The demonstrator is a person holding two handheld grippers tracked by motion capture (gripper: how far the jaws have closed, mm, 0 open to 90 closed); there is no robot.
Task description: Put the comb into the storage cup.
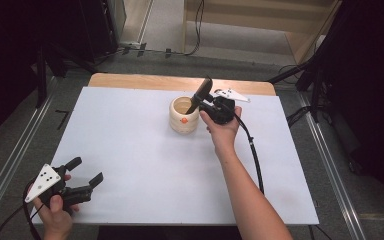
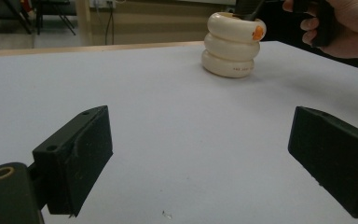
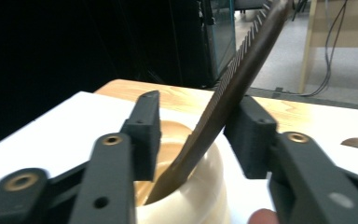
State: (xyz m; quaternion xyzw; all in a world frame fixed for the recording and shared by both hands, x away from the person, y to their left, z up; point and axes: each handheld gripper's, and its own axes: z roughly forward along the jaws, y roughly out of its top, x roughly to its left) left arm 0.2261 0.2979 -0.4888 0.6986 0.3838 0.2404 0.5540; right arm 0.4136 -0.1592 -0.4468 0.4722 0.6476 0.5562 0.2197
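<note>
Cream holder [image 3: 200, 186] hides the comb's [image 3: 233, 79] lower end; both tongs, right [image 3: 198, 126] and left [image 2: 200, 154], spread.

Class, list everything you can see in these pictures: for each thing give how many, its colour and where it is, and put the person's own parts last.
Holder: one, cream, ribbed like stacked rings with an orange spot on its side, standing toward the far middle of the table.
Comb: one, dark brown, toothed, leaning in the holder with its lower end inside.
Table: one, white top with a wooden strip along the far edge.
Cables: several, black, on the floor beyond the table.
Left gripper: one, black, fingers open over the near left corner, nothing between them.
Right gripper: one, black, fingers apart on either side of the comb, above the holder.
Hands: two, one on each gripper.
</note>
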